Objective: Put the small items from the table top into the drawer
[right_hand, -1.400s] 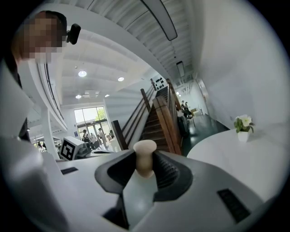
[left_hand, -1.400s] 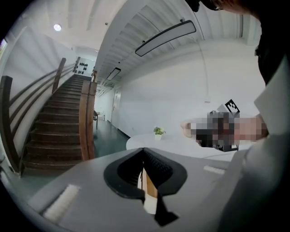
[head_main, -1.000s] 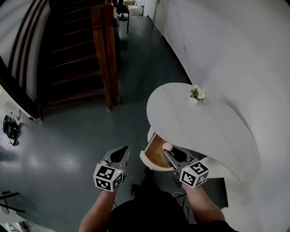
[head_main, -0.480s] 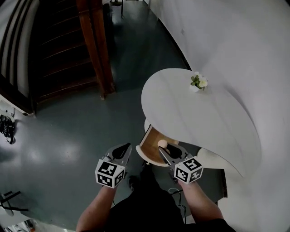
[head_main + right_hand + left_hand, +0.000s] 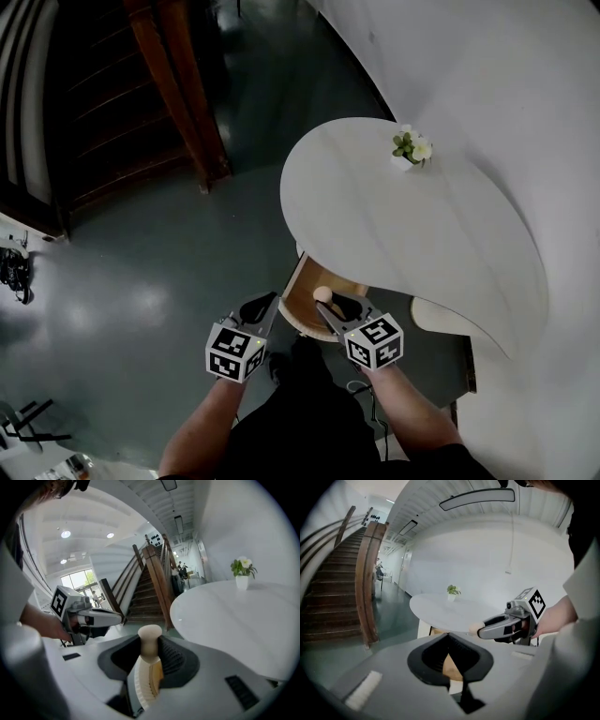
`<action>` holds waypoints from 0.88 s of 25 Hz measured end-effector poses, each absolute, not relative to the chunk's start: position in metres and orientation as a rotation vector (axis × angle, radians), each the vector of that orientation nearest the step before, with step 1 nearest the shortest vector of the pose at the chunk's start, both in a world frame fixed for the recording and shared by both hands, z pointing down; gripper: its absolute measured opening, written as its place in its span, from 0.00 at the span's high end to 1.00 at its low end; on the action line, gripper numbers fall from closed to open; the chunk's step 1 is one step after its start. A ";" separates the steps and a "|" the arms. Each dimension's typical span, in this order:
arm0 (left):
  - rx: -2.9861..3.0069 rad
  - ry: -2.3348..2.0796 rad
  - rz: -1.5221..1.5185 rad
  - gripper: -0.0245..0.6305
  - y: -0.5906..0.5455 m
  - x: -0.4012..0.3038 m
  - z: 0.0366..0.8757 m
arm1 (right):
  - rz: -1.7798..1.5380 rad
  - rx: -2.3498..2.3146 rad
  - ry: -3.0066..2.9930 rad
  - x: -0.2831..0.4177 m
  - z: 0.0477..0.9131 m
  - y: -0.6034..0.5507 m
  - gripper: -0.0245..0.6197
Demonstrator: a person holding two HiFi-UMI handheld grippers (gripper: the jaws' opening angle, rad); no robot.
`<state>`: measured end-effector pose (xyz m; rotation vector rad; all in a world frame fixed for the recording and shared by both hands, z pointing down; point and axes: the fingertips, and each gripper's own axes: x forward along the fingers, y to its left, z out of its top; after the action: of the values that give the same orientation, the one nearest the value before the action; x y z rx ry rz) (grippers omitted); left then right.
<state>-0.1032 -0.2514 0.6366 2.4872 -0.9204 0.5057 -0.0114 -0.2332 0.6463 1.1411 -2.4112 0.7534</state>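
Note:
A white rounded table [image 5: 403, 234] has its drawer [image 5: 296, 325] pulled out below the near edge, wooden inside showing. My right gripper [image 5: 326, 307] is shut on a small cream item with a round head [image 5: 322, 293] and holds it over the open drawer. In the right gripper view the cream item [image 5: 150, 639] stands upright between the pads, with the drawer's white front [image 5: 139, 686] just beneath it. Whether item and drawer touch I cannot tell. My left gripper [image 5: 269, 303] hangs shut and holds nothing just left of the drawer, its tips [image 5: 448, 635] together.
A small potted plant [image 5: 410, 148] stands at the far side of the table top, against the white wall. A wooden stair post [image 5: 173, 84] and dark stairs rise at the back left. Grey floor [image 5: 141, 281] lies to the left.
The head view has swung, so the table sits higher and further left. My left gripper has drawn closer to the drawer. The right gripper still holds the cream item over the drawer.

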 end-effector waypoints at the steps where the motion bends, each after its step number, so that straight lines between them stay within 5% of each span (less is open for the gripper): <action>1: 2.481 -0.910 0.515 0.95 -0.251 -0.100 0.641 | 0.753 1.125 -2.402 -0.013 0.652 -0.233 0.78; 22: 2.374 -0.875 0.577 0.95 -0.279 -0.078 0.718 | 0.680 0.827 -2.200 -0.012 0.771 -0.245 0.78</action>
<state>-0.0778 -0.2791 0.7178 2.3737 -0.8753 0.5769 -0.0120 -0.2452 0.7713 0.8272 -2.2004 0.6795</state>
